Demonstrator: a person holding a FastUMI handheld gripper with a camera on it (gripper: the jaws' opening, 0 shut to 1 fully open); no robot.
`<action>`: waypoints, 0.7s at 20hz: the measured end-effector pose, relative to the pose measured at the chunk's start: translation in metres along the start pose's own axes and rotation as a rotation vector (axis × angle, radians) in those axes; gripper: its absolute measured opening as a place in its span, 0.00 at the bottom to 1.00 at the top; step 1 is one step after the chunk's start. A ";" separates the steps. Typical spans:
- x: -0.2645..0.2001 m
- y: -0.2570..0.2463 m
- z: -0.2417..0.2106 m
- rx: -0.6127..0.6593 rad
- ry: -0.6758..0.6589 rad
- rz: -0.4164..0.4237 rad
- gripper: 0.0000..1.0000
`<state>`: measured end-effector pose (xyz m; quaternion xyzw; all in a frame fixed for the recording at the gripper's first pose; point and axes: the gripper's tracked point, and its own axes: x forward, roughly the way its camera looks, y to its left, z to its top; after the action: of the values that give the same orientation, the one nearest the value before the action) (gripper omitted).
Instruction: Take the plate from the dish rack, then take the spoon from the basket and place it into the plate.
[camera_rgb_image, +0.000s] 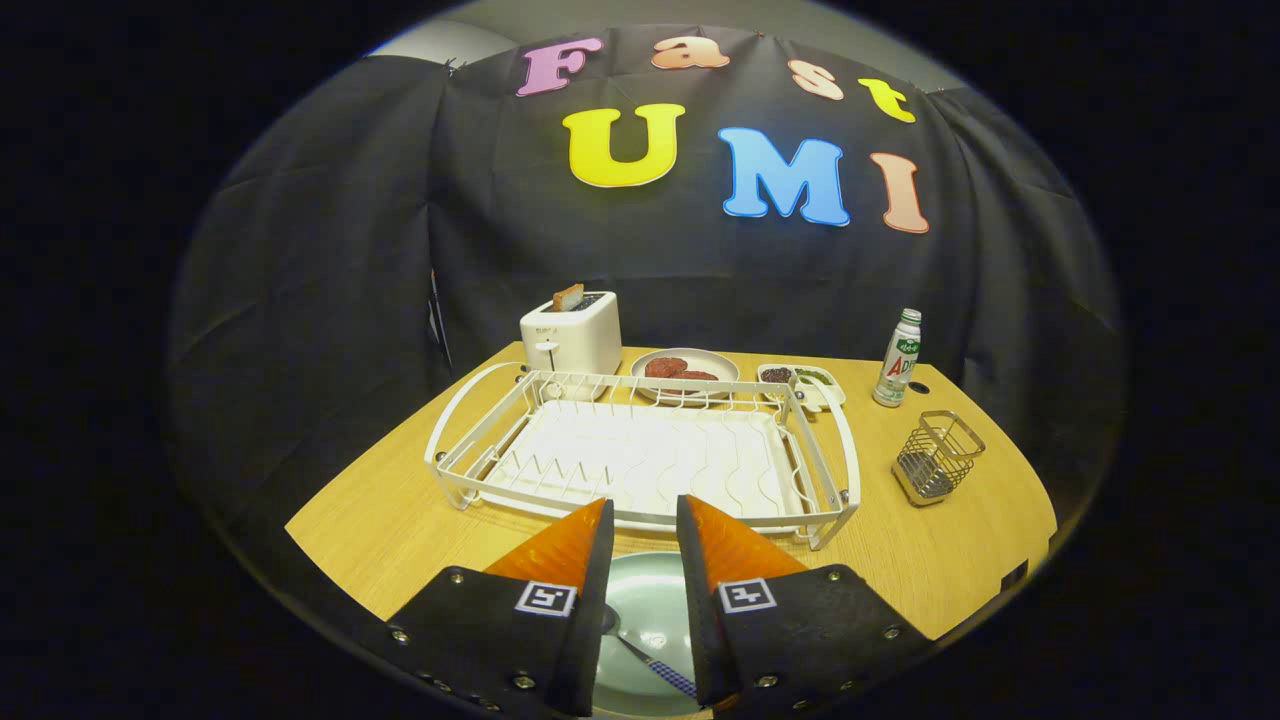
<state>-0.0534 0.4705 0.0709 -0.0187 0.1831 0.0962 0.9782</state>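
Gripper view: plate (650, 620), pale green, sits flat on the wooden table (400, 510), directly under the gripper (645, 520) and showing in the gap between its two fingers. Spoon (648, 655) lies in the plate, bowl end toward the left finger, checked handle running toward the right finger. Fingers stand apart with a narrow gap; nothing is held between them, and they hang above the plate, not touching the spoon as far as can be seen.

Just beyond the fingertips: white wire dish rack (640, 450) with its drip tray, no dishes in it. Right of the rack, apart from it: small wire basket (937, 458), upright.

Behind the rack, against the black cloth wall: white toaster (571, 335) with a slice of bread sticking up from a slot; a round dish (685, 372) with dark red pieces on it; a small divided tray (803, 380) of dark and green food; a bottle (898, 358) with a green-and-white label, standing upright.
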 end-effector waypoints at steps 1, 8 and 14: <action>0.003 -0.003 0.004 -0.002 -0.003 -0.005 0.37; -0.002 -0.034 0.059 -0.001 -0.079 -0.063 0.38; -0.037 -0.077 0.166 -0.012 -0.249 -0.107 0.37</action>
<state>-0.0131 0.3998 0.2391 -0.0224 0.0586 0.0464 0.9970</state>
